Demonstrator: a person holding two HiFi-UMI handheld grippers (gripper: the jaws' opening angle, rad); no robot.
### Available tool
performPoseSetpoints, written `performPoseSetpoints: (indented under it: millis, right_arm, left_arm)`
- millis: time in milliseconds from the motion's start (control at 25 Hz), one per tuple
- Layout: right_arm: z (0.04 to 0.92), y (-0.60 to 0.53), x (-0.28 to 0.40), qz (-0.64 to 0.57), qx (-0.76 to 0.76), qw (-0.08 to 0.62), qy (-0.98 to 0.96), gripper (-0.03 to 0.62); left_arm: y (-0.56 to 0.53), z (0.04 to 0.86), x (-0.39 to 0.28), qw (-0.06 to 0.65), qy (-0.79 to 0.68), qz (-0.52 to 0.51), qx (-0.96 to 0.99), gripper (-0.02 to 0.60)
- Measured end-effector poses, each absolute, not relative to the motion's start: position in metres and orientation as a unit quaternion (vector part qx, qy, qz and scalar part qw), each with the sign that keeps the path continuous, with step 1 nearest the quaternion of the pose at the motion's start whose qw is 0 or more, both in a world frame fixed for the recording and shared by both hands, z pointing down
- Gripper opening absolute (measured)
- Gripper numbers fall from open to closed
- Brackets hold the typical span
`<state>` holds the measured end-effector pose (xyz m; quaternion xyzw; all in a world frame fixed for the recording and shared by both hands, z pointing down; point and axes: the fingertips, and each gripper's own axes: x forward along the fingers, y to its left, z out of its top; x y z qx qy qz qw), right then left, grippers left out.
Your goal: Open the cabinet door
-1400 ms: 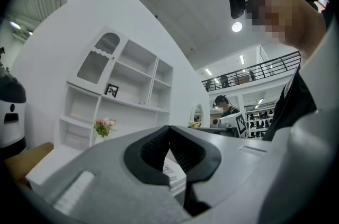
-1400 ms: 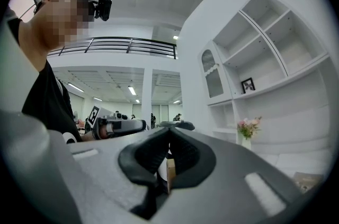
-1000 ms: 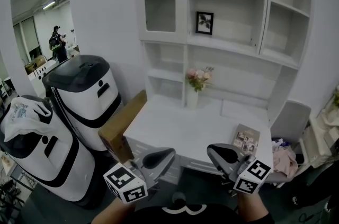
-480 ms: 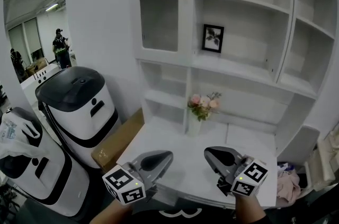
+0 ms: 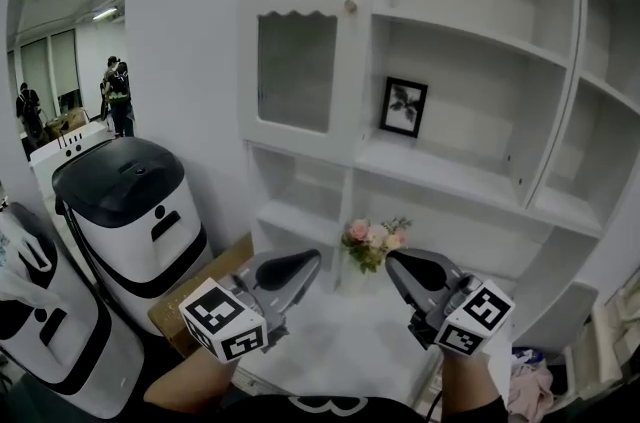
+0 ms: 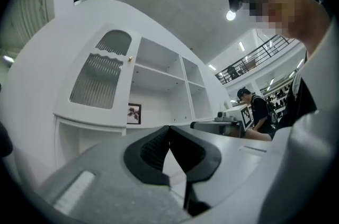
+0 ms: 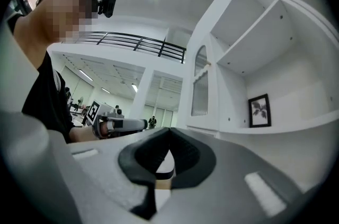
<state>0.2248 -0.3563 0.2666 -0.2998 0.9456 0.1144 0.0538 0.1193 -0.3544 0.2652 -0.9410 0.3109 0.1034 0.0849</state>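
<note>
Showing the white cabinet door (image 5: 300, 41), with ribbed arched glass above a scalloped rail, filling the upper left bay of the white open-shelf wall unit (image 5: 480, 31). As far as the curved lens allows judging, lying flush in its frame. Carrying a small round pale knob (image 5: 350, 6) at its right edge, level with the scalloped rail. Showing the same door from below in the left gripper view (image 6: 100, 85) and nearly edge-on in the right gripper view (image 7: 200, 85).

Bordering, on the right, a shelf bearing a small black-framed leaf picture (image 5: 403, 106). Standing below, a bunch of pink and cream flowers (image 5: 372, 239) at the back of the white desk top (image 5: 345, 341).

Hovering side by side low over the desk, the left gripper (image 5: 303, 263) and the right gripper (image 5: 400, 263), both pointing toward the shelves and well apart from door and knob. Pressing dark jaws together tip to tip on each gripper, with nothing between them.

Standing left of the unit, a white barrel-shaped machine with a black lid (image 5: 130, 201) and a brown cardboard box (image 5: 195, 279). Gathering in the far left background, several people (image 5: 118, 96).
</note>
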Motion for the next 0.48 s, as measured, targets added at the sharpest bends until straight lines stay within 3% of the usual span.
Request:
performPoseSetpoints:
  millis: [480]
  right_arm:
    - [0.207, -0.376, 0.224, 0.169, -0.306, 0.05, 0.936, 0.003]
  left_arm:
    - [-0.386, 0.159, 0.132, 0.219, 0.307, 0.117, -0.919, 0.006]
